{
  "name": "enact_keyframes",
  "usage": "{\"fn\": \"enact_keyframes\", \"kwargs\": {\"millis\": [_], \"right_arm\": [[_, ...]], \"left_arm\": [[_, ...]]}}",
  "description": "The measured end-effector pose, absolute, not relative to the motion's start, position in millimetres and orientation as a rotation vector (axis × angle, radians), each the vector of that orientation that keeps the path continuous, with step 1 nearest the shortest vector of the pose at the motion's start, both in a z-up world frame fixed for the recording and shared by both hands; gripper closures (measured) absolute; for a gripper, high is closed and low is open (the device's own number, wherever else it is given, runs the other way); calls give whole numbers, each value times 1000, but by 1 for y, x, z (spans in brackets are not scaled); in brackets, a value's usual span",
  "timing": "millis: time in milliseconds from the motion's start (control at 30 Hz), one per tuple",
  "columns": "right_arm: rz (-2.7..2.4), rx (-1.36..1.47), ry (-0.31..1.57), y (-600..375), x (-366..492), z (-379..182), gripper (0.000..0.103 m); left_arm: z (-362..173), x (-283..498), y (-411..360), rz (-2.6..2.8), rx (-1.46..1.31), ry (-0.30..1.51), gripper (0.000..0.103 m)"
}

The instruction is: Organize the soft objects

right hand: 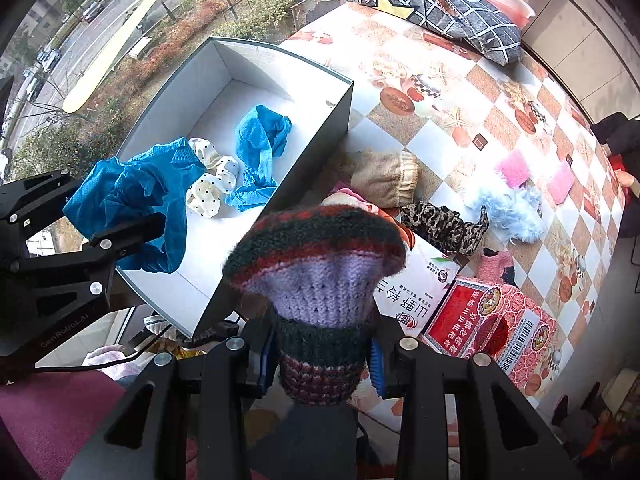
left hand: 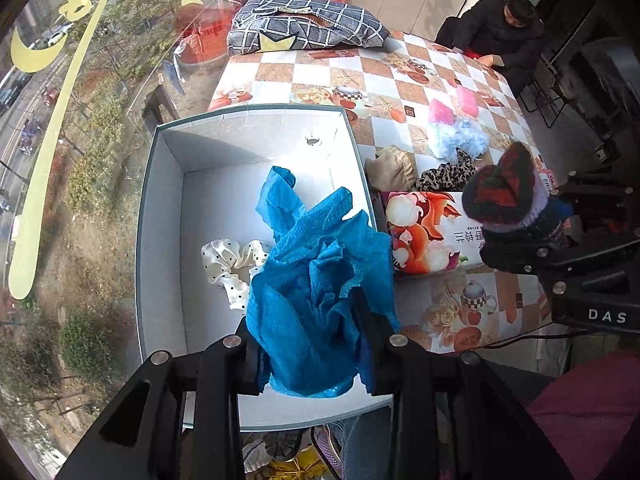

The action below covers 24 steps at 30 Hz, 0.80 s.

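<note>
While held over the near end of the open white cardboard box [left hand: 160, 216], pinched crumpled blue mesh cloth [left hand: 316, 304] in left gripper [left hand: 312, 360] fingers; best lowered beside the dotted cream scrunchie [left hand: 236, 268] before spreading. Right gripper [right hand: 320, 364] fingers clamped on striped knitted wool piece [right hand: 316, 264], right of the box above the desk [right hand: 440, 120]; bring over box next.

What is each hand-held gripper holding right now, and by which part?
The left hand-held gripper pinches the blue cloth by its bunched lower end. The right hand-held gripper clamps the knitted piece at its narrow striped end.
</note>
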State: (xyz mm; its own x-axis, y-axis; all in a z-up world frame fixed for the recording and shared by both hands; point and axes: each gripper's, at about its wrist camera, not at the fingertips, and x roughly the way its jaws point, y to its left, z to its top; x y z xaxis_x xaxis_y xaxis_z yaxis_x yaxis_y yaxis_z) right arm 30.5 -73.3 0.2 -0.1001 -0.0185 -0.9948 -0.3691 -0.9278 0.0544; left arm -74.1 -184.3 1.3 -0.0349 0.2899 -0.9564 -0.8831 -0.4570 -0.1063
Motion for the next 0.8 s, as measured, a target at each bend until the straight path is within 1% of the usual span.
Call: {"fn": "enact_keyframes", "kwargs": {"millis": [267, 400, 533, 700, 800], "right_arm": [[2204, -1982, 368, -94, -12, 6, 66], [2236, -1996, 353, -104, -28, 7, 66], [2227, -2024, 380, -109, -36, 0, 66], [2182, -2069, 488, -108, -34, -13, 66], [2171, -2072, 517, -105, -34, -15, 66]], "left_arm": [[-7, -88, -202, 1728, -1408, 639, 66], [-10, -88, -208, 1747, -1421, 650, 66], [-10, -89, -211, 1765, -1434, 651, 66], [-12, -91, -216, 1779, -1456, 652, 66], [-13, -92, -217, 1782, -1465, 656, 66]]}}
